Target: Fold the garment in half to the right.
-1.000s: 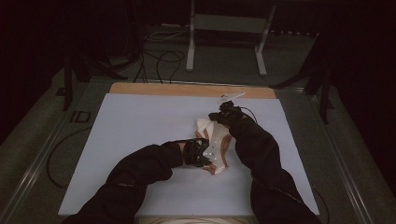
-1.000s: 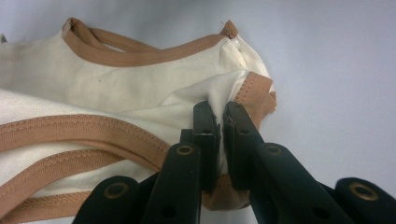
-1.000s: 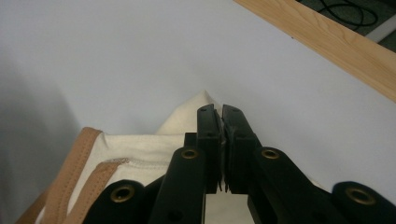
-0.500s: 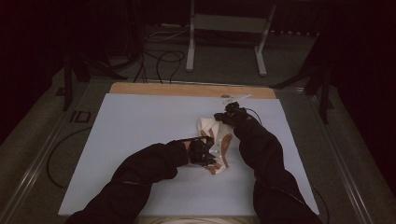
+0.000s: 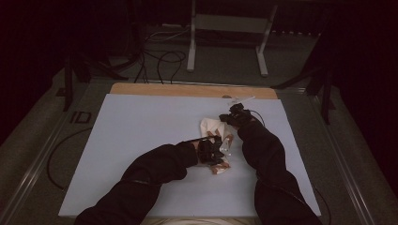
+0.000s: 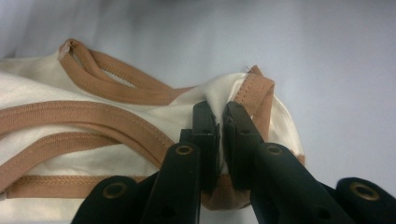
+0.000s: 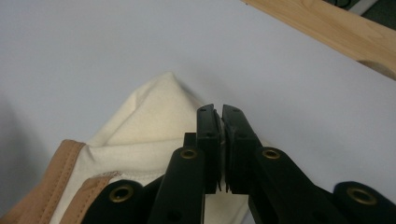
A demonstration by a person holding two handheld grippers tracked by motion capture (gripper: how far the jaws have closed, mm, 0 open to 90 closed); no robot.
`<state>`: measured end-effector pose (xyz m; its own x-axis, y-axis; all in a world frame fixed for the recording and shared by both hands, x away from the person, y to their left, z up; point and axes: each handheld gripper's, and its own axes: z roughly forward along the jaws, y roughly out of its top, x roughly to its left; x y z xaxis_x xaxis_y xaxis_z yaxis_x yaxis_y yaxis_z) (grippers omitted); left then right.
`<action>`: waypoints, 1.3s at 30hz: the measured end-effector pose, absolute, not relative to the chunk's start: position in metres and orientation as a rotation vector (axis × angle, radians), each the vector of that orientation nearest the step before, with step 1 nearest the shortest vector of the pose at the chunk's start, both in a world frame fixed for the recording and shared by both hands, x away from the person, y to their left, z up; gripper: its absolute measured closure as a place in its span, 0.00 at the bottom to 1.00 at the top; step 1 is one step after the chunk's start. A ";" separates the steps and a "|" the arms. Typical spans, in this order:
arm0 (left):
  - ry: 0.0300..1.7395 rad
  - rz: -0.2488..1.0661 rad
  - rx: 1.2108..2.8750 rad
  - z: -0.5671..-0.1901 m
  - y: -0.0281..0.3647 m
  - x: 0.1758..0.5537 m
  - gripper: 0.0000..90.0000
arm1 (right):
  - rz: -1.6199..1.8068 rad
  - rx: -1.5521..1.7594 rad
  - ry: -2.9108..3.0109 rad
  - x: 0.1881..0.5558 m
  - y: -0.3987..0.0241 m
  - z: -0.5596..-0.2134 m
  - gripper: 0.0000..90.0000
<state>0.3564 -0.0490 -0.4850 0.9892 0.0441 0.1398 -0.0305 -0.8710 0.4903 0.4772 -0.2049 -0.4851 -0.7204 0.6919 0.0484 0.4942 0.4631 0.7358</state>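
Cream cloth with tan trim — the garment (image 5: 217, 140) lies bunched just right of centre in the high view, on the pale tabletop (image 5: 141, 131). Left gripper (image 6: 218, 116) has its jaws pinched on a trimmed fold at the near end; right gripper (image 7: 218, 122) has its jaws clamped on plain cream cloth at the far, upper end. So the garment runs lengthwise between them — lower-left to upper-right — and pulling the two apart along that line looks like the way to stretch it flat.

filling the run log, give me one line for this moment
stage: handling garment | left gripper: shut on cream garment at brown trim | right gripper: shut on cream garment's plain edge | surface: white table
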 end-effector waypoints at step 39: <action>0.153 0.140 2.389 -0.432 0.003 0.334 0.00 | 1.112 1.044 2.445 0.465 -0.198 -0.452 0.51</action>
